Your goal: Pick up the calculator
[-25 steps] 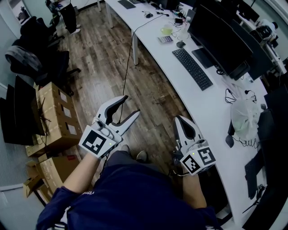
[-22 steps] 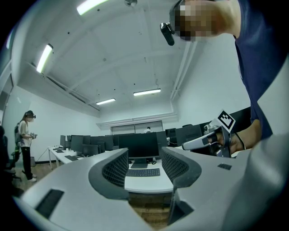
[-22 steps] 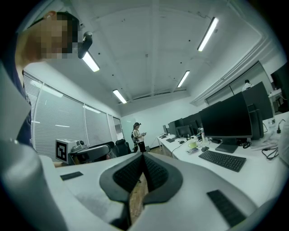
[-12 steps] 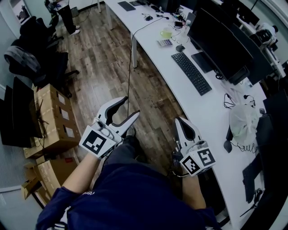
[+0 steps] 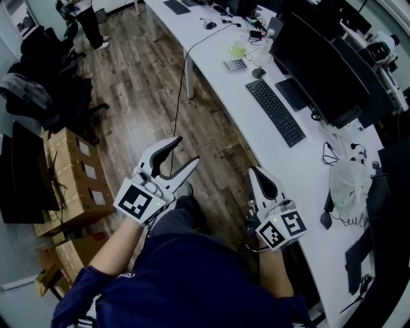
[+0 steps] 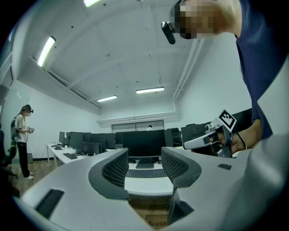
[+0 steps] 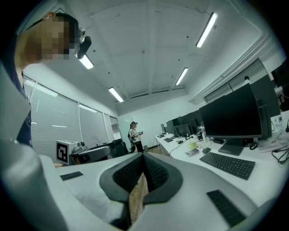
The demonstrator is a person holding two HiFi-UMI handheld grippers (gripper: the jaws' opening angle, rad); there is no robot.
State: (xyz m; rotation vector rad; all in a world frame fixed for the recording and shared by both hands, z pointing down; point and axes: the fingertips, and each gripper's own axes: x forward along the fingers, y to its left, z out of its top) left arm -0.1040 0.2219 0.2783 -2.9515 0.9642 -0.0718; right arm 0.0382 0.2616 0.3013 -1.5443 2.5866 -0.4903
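The calculator [image 5: 236, 64] is small and pale with dark keys. It lies far ahead on the long white desk [image 5: 211, 57], beside a yellow-green cup [image 5: 237, 45] and a mouse [image 5: 259, 72]. The right gripper view shows the calculator [image 7: 193, 151] at a distance. My left gripper [image 5: 186, 150] is held over the wooden floor, open and holding nothing; between its jaws, the left gripper [image 6: 144, 169] looks at a monitor and keyboard. My right gripper [image 5: 255, 172] hangs near the desk edge, shut with nothing in it, and its pads [image 7: 149, 173] meet. Both are far from the calculator.
A black keyboard [image 5: 277, 110] and a large monitor [image 5: 314, 57] stand on the desk between me and the calculator. A plastic bag [image 5: 349, 176] lies nearer. Cardboard boxes [image 5: 70, 173] and office chairs [image 5: 45, 77] line the left. A person [image 5: 86, 16] stands far back.
Both grippers keep the same pose. The desk and floor have slid slightly down in the head view, and the shoe below me has shifted.
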